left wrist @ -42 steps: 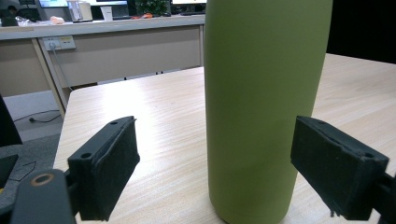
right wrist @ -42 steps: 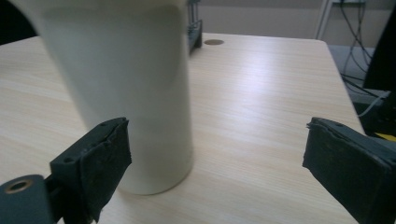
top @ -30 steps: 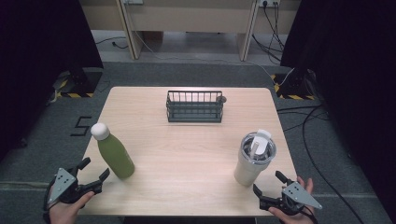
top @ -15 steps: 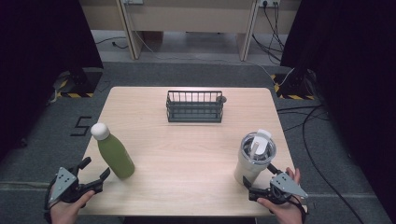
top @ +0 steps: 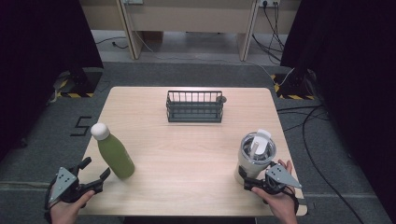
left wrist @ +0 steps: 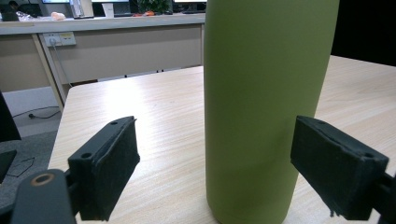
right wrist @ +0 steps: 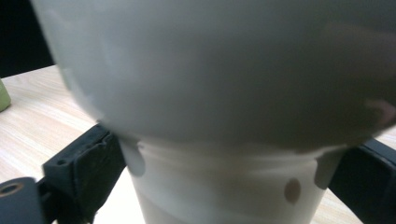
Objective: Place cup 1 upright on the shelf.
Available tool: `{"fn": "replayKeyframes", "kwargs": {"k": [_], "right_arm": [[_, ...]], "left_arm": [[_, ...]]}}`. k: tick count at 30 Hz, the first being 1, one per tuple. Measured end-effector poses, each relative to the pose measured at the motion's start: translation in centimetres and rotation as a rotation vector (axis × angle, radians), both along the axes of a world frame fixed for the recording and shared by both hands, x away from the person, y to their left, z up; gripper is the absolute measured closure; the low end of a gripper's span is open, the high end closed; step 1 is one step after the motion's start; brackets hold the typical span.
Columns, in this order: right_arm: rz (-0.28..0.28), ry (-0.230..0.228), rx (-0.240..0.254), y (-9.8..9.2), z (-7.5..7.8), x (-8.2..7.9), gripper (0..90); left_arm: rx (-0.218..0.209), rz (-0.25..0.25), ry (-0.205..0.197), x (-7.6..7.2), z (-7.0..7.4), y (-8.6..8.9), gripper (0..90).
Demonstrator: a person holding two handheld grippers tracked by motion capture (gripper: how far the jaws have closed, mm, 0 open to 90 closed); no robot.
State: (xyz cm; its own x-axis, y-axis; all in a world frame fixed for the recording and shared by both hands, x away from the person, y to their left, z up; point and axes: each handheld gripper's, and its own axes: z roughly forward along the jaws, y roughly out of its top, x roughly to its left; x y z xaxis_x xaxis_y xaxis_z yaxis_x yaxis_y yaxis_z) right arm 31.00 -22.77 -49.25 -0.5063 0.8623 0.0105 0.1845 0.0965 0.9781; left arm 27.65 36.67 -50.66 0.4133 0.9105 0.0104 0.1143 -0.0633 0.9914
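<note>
The tumbler [top: 254, 156] stands at the lower right of the high view, the green bottle [top: 114, 153] at lower left, the basket [top: 194, 106] at upper centre of the table [top: 187, 154]. The tumbler looks rigid and smooth, likely slippery and top-heavy under its lidded wide top; the narrower base, where the right gripper [right wrist: 224, 186] now brackets it, seems the surest hold. Its jaws stand apart on either side of the base; contact cannot be told. The left gripper [left wrist: 233, 177] is open, with the bottle between its pads [left wrist: 114, 172] and untouched. Against the frame 1 second ago, the right gripper has slid in from the table's lower right edge to the tumbler; the left has stayed put.
</note>
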Motion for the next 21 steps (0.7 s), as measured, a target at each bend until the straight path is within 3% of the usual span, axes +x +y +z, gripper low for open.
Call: {"fn": "replayKeyframes", "kwargs": {"k": [13,17,21], "right_arm": [[0.0,-0.016,0.012,0.02,-0.13,0.28,9.9],[-0.004,-0.022,-0.01,-0.05,0.07,0.3,10.1],[-0.004,-0.009,-0.005,0.02,0.16,0.27,10.1]], "left_arm": [[0.0,-0.006,0.004,0.02,-0.06,-0.01,14.2],[-0.001,-0.005,0.005,0.04,-0.07,-0.02,14.2],[0.0,-0.005,0.007,0.04,-0.07,-0.03,14.2]]}}
